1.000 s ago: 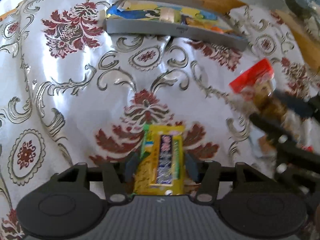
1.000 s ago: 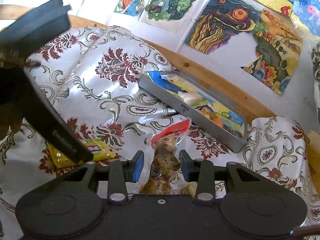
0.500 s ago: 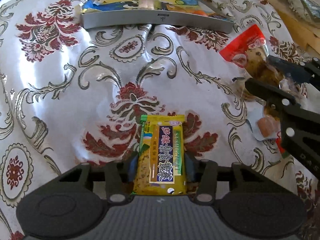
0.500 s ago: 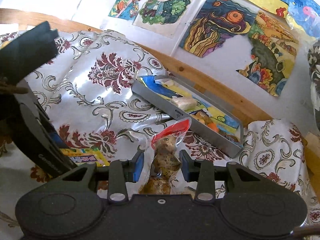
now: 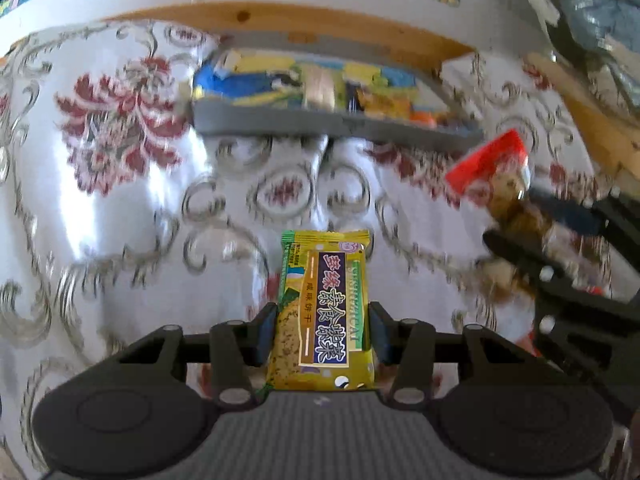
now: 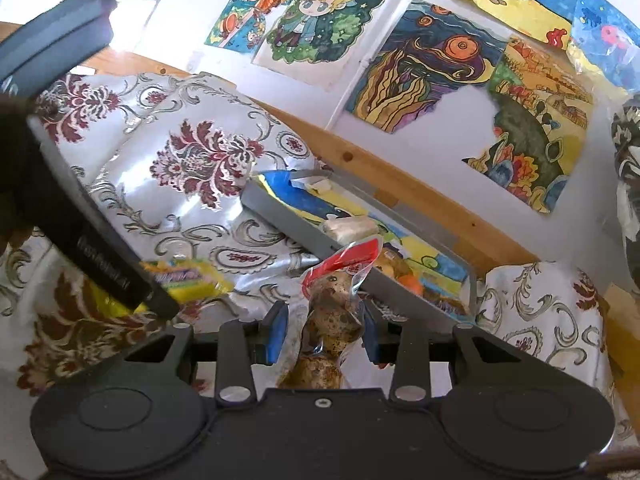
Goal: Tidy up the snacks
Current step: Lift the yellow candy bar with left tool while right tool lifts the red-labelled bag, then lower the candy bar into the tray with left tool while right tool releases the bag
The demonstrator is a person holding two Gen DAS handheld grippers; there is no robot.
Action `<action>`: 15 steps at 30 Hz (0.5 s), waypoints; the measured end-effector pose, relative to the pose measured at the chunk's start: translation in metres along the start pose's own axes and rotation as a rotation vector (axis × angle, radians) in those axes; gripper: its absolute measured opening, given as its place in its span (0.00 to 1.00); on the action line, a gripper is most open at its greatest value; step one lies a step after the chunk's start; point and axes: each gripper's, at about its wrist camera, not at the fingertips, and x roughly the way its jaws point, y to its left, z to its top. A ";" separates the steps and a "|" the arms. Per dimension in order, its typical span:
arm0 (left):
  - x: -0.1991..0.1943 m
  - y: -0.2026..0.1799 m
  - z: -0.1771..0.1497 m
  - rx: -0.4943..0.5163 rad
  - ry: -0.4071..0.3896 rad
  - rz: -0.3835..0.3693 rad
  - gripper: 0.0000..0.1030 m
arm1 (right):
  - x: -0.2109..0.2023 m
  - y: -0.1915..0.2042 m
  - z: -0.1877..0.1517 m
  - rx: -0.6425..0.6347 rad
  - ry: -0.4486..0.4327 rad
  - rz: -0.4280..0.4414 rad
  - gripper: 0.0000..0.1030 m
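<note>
My left gripper (image 5: 322, 330) is shut on a yellow-green biscuit packet (image 5: 325, 312), held lengthwise above the cloth. My right gripper (image 6: 322, 330) is shut on a clear pouch of brown speckled eggs (image 6: 332, 320) with a red top. The same pouch (image 5: 508, 196) shows at the right of the left wrist view, held by the right gripper's dark fingers (image 5: 516, 248). A grey tray (image 5: 320, 126) with several snack packets lies at the back of the table; in the right wrist view the tray (image 6: 288, 224) is just beyond the pouch. The biscuit packet (image 6: 188, 278) shows left of the pouch.
A white tablecloth with red floral pattern (image 5: 120, 152) covers the table. A wooden edge (image 5: 280, 24) runs behind the tray against a wall with colourful drawings (image 6: 420, 68). The left gripper's body (image 6: 80, 220) crosses the left of the right wrist view.
Both grippers have lifted and tilted up with their snacks; the tray now sits nearer in both views. The left wrist view is blurred by motion.
</note>
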 end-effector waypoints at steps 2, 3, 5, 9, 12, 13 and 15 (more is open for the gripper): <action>0.005 0.001 0.011 -0.008 -0.029 -0.009 0.50 | 0.009 -0.004 0.001 -0.008 0.006 -0.004 0.39; 0.008 0.002 0.017 -0.012 -0.043 -0.014 0.50 | 0.014 -0.007 0.002 -0.012 0.007 -0.008 0.39; 0.015 0.003 0.029 -0.009 -0.070 -0.020 0.50 | 0.026 -0.012 0.004 -0.020 0.009 -0.021 0.39; 0.029 0.008 0.055 -0.005 -0.130 -0.032 0.50 | 0.051 -0.030 0.012 -0.023 0.013 -0.055 0.39; 0.038 0.011 0.074 -0.013 -0.195 -0.046 0.50 | 0.071 -0.046 0.020 -0.026 0.021 -0.078 0.39; 0.042 0.013 0.081 -0.022 -0.217 -0.051 0.50 | 0.077 -0.051 0.022 -0.026 0.025 -0.082 0.39; 0.049 0.017 0.093 -0.048 -0.249 -0.064 0.50 | 0.091 -0.062 0.030 -0.033 0.032 -0.089 0.39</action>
